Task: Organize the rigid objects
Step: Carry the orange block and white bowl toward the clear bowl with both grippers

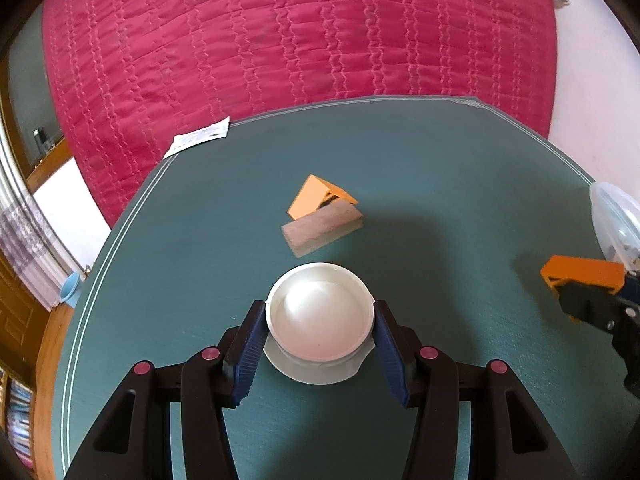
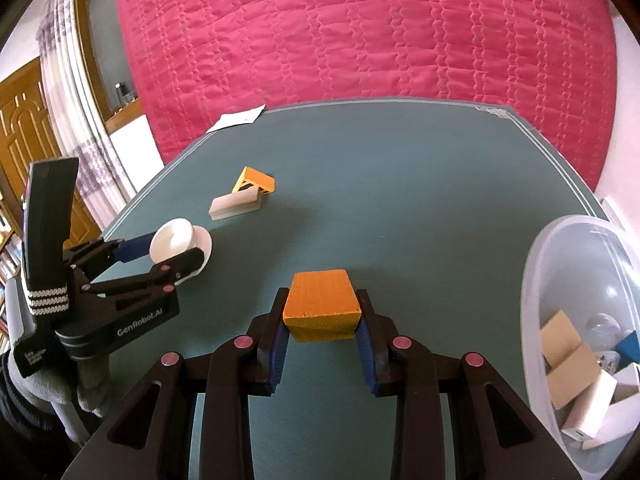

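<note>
Over a green table [image 2: 400, 200], the left gripper [image 1: 320, 320] clamps a white round cup [image 1: 320, 312] while the right gripper [image 2: 322, 320], jaws nearly closed, grips an orange block [image 2: 322, 306], seemingly bound for the clear bin [image 2: 536, 280] beside it holding other blocks.

Legible marking: "GenRobot.AI", white lettering on black body of left gripper [image 2: 176, 254], right wrist view. Small label on its strap: unreadable. Paper slip [image 1: 198, 137] print: illegible.
</note>
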Motion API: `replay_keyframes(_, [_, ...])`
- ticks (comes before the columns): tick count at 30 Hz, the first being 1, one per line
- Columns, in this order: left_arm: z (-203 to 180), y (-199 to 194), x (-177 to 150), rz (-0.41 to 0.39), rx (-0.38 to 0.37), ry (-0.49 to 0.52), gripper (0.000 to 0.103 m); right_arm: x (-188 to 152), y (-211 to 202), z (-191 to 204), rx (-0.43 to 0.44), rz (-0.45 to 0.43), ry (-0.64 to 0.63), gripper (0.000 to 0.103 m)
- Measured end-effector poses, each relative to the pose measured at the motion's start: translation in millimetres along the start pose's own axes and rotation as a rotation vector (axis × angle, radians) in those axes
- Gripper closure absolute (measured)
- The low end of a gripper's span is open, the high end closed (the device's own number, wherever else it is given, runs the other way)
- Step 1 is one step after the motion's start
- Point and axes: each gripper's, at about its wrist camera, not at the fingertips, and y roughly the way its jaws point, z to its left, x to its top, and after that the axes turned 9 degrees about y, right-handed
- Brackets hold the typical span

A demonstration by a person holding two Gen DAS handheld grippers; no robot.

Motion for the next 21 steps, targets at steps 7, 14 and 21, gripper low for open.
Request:
replay_keyframes(7, [-10,-2,-3,0.007,-0.021,0.019,0.048,-2,-18,-18,-0.033,-0.029,0.025,0.071])
replay_keyframes(14, [-22,-3,-4,0.017,-0.036,0.038,0.048,5,-46,-53,-0.088,-0.094,0.095,0.071])
replay_keyframes(21, [-35,-3,-6,0.027,-0.043,0.053,0.048,13,-69,-92,-0.147,-0.152,0.18,0.071])
